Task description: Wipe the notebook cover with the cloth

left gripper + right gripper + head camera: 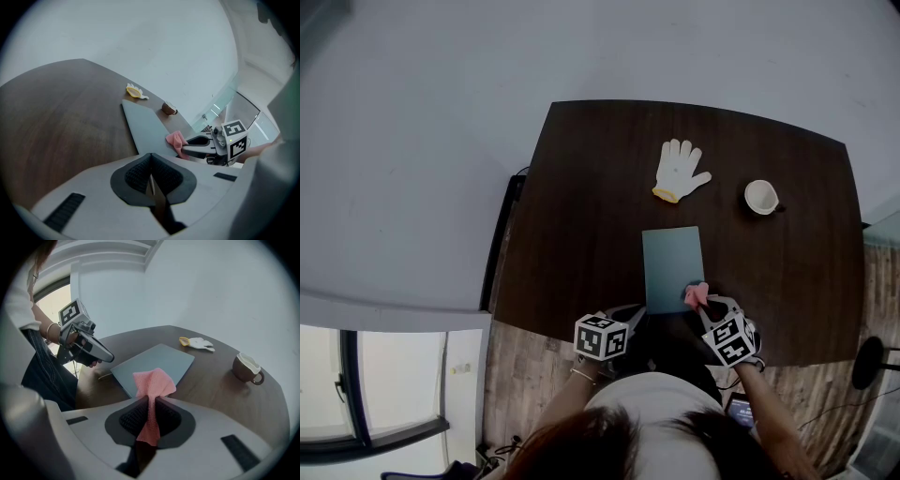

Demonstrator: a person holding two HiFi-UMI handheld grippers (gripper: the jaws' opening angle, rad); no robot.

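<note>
Tabletop of dark wood is filling the middle of the head view, with a grey-green notebook lying flat near its front edge, cover closed. A pink cloth is sitting at the notebook's near right corner, where the right gripper is reaching in. The left gripper is pointing at the notebook's near left corner, just beside it. Farther back, a white glove with a yellow cuff is lying palm down, and a cup is standing to its right, both well apart from the notebook.

In the left gripper view, the left gripper's jaws are pressing together, the dark pads meeting along a thin line. Beyond them the notebook is stretching away toward the glove and cup, and the right gripper is coming in from the right with the cloth bunched at its tip, over the notebook's near end.

In the right gripper view, the jaws are clamping the cloth: a strip of it is running down between the pads while the upper part is flopping forward over the notebook's near edge. The left gripper, held in the person's hand, is hovering at the notebook's left corner; whether it is touching the cover cannot be told.
</note>
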